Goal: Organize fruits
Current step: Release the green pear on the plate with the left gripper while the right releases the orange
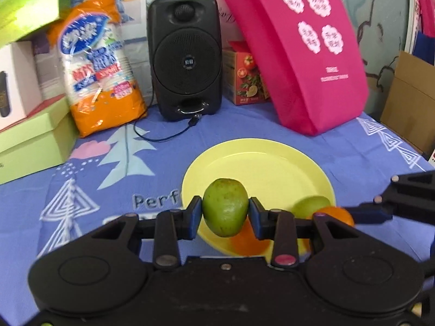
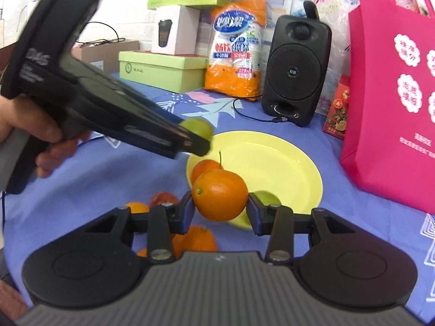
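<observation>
Mid-transfer: our left gripper (image 1: 225, 214) clamps a green fruit (image 1: 225, 210), right gripper (image 2: 220, 208) a round orange (image 2: 220, 194); next, release onto the yellow plate (image 1: 272, 157).

Far half of plate (image 1: 272, 163) bare, pink bag (image 1: 304, 54) just behind

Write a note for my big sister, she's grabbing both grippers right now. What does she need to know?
Left gripper: shut on a green round fruit, held above the near edge of the yellow round plate.
Right gripper: shut on an orange round fruit, also above the plate's near edge.
On the plate: another orange fruit and a second green fruit, near the front rim.
On the blue patterned tablecloth, beside the plate: a small orange, a reddish fruit and a larger orange.
Left to do, probably: set both held fruits on the plate, then fetch those three.
</observation>
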{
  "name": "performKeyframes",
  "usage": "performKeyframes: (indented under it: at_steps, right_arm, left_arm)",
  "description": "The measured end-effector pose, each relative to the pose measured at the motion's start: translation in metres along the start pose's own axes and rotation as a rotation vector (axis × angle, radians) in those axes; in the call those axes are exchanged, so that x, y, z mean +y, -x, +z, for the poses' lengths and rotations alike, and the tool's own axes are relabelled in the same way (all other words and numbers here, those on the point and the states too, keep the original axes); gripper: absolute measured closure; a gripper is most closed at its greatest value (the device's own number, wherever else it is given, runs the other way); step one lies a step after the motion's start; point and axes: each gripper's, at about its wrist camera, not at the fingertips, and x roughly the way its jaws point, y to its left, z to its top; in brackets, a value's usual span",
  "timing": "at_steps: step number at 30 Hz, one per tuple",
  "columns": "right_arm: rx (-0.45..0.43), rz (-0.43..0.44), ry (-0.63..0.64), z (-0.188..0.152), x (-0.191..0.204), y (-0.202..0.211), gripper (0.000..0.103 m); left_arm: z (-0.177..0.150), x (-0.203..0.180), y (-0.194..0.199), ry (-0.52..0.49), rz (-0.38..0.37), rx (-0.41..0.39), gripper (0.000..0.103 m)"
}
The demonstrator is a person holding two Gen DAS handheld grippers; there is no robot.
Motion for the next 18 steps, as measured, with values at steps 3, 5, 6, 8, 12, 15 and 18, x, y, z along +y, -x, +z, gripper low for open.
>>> performKeyframes:
  at_steps: [3, 5, 6, 8, 12, 15, 18]
  right_arm:
    - [0.019, -0.023, 0.004, 0.002, -0.003, -0.016, 0.063]
    - [0.009, -0.03, 0.003, 0.003, -0.005, -0.02, 0.063]
    - [0.006, -0.029, 0.001, 0.004, -0.005, -0.021, 0.063]
    - [0.003, -0.035, 0.002, 0.006, -0.008, -0.023, 0.063]
    - [0.012, -0.043, 0.003, 0.008, -0.01, -0.023, 0.062]
    - [-0.009, -0.041, 0.001, 0.007, -0.009, -0.015, 0.056]
    - [-0.039, -0.05, -0.004, 0.009, -0.01, -0.007, 0.046]
  left_arm:
    - [0.007, 0.005, -0.026, 0.026, 0.007, 0.033, 0.067]
    - [0.009, 0.009, -0.038, 0.041, 0.026, 0.039, 0.062]
    - [0.01, 0.01, -0.042, 0.048, 0.036, 0.036, 0.056]
    - [0.012, 0.012, -0.044, 0.058, 0.052, 0.023, 0.037]
    - [0.011, 0.016, -0.031, 0.039, 0.065, 0.002, 0.034]
    - [0.006, 0.021, -0.017, 0.044, 0.079, -0.009, 0.027]
    - [-0.003, 0.024, -0.002, 0.058, 0.08, -0.013, 0.027]
